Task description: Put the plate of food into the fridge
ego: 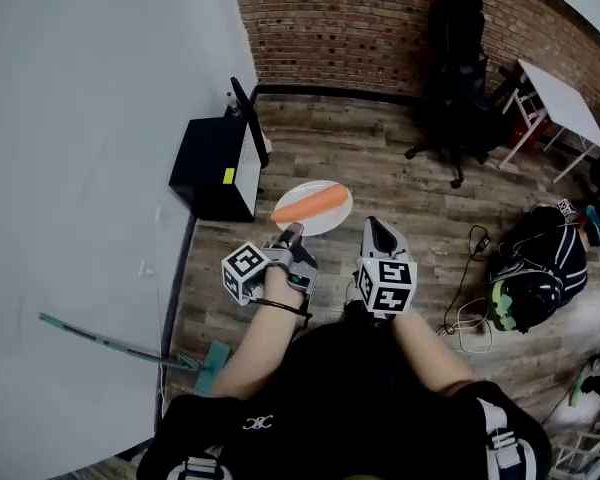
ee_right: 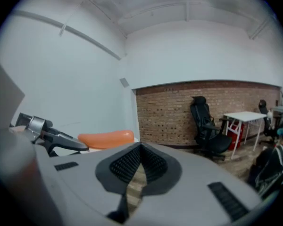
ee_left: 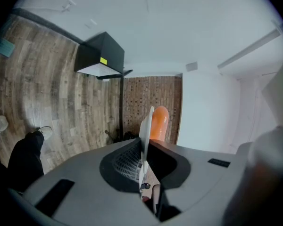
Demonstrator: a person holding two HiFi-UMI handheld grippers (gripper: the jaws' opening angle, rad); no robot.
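Observation:
A white plate [ego: 330,220] carrying a long orange carrot [ego: 310,205] hangs above the wooden floor. My left gripper [ego: 292,234] is shut on the plate's near rim. In the left gripper view the plate [ee_left: 145,124] stands edge-on between the jaws, with the carrot [ee_left: 159,124] behind it. My right gripper [ego: 380,228] is just right of the plate, shut and empty; its view shows the carrot [ee_right: 106,138] to its left. A small black fridge [ego: 212,163] stands on the floor by the white wall, ahead and left of the plate, its door [ego: 250,120] swung open.
A black office chair [ego: 458,78] and a white table [ego: 560,103] stand by the brick wall at the back right. A dark backpack [ego: 540,263] and cables [ego: 465,318] lie on the floor to the right. A teal-handled mop [ego: 130,348] lies near left.

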